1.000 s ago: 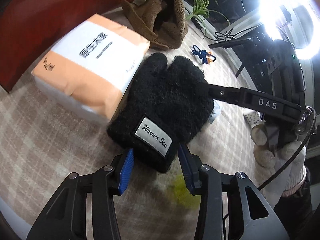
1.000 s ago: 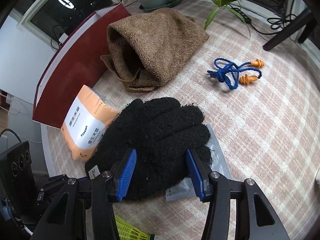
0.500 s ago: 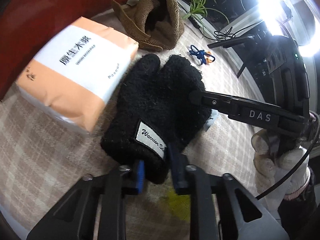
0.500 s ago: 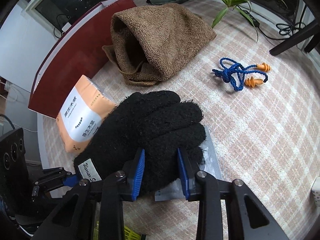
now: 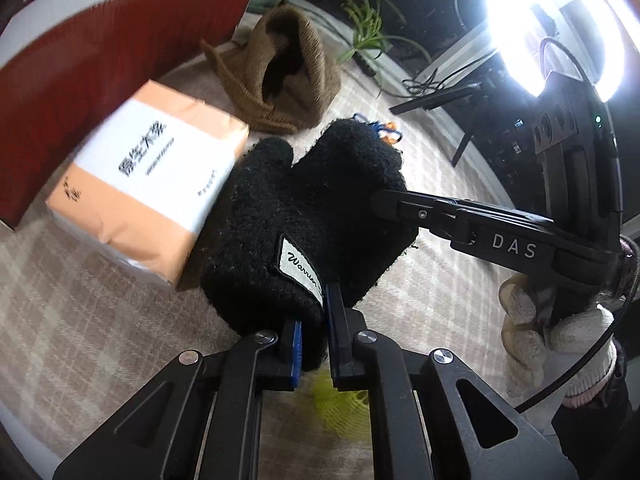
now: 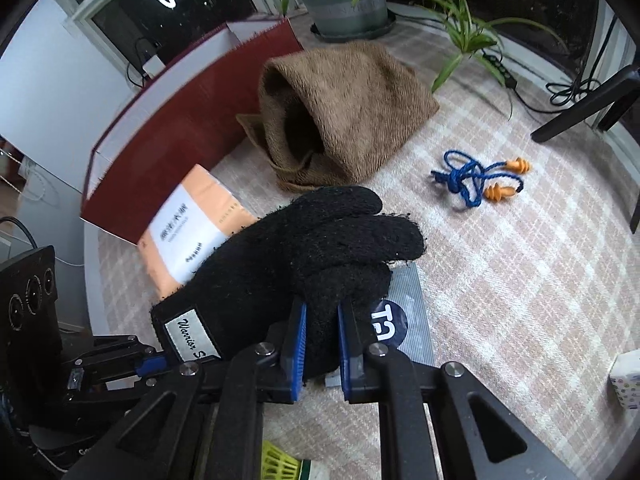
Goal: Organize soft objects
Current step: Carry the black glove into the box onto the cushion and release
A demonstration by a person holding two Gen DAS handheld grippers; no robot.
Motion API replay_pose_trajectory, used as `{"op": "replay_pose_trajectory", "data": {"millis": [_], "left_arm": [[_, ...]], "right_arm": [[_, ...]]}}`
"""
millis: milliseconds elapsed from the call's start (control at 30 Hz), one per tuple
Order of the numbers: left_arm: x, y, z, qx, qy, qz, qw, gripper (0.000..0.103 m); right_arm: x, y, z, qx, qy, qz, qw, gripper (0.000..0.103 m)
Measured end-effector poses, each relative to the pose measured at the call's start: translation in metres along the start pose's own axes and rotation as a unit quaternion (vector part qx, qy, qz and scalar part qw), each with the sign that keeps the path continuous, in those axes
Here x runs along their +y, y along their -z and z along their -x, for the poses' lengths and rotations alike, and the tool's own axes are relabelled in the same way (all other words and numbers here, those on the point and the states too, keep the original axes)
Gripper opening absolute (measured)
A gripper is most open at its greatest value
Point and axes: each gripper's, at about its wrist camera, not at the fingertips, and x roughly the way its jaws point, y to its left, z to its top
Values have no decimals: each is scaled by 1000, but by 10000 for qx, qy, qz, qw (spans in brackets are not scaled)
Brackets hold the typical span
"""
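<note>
A home room: checked tablecloth on the tabletop, potted plant by a dark window, ring light nearby

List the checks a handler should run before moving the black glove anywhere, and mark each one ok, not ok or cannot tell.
1. Left gripper shut on the black glove cuff: ok.
2. Right gripper shut on its finger end: ok.
3. Glove clear of the grey packet: cannot tell.
4. Orange pack not caught: ok.
5. Earplugs away from the glove: ok.
6. Drop-off place in view: cannot tell.
</note>
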Motion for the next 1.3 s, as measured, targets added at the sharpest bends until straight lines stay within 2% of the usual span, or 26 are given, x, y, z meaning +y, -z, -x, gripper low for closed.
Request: {"op": "replay_pose_trajectory", "data": {"millis": [333, 700, 933, 1100, 1300], "left_arm": [[-20, -5, 36, -239, 51, -475, 9986, 9], [-9, -37, 96, -557, 132, -977, 9936, 9], [32, -68, 132, -721, 71, -1133, 9909, 9], [71, -93, 152, -824, -48, -1100, 9905, 9], [113, -127, 158, -886, -151, -939, 9915, 9]], "right_arm": [[14, 4, 45, -436, -16, 2, 9990, 12], [73, -26, 81, -1050, -20, 98, 9944, 12], [118, -60, 76, -1295, -50, 113, 9915, 12], [154, -89, 57, -1344, -92, 188, 9907, 12], [189, -131, 26, -1290, -78, 235, 9913, 12]]}}
